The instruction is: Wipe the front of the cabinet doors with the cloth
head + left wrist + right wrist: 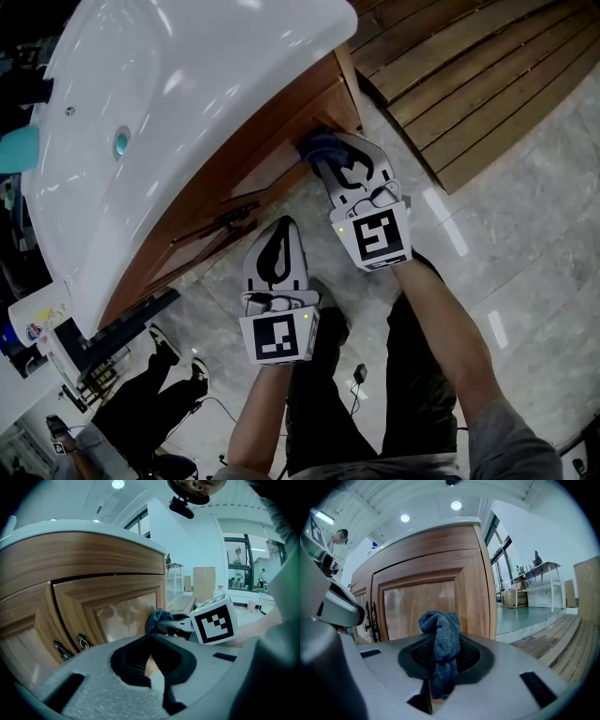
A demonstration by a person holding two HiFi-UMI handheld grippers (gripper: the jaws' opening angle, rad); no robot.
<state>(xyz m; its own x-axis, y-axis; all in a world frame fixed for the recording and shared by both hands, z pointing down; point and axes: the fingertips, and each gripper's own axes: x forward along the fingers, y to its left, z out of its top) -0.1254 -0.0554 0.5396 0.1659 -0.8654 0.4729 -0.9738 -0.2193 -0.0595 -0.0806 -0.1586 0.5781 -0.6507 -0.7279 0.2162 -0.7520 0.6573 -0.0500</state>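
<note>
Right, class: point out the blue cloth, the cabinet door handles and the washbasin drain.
blue cloth (439,632), right gripper view, its bunched top.
cabinet door handles (83,642), left gripper view, the right-hand handle.
washbasin drain (121,142), head view, its centre.

Lit brightly by ceiling spots (456,505); glare is seen on sink (216,56) & floor (441,211); gripper views are fisheye-warped, edges darkened.

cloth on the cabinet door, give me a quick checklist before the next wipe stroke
1. Cloth gripped: ok, the right gripper is shut on it.
2. Cloth on the cabinet door: ok, it looks pressed near the door's right edge.
3. Left gripper out of the way: ok, shut, empty, held back from the door.
4. Door handles clear of the cloth: ok, they sit well to its left.
5. Door already clean: cannot tell.
</note>
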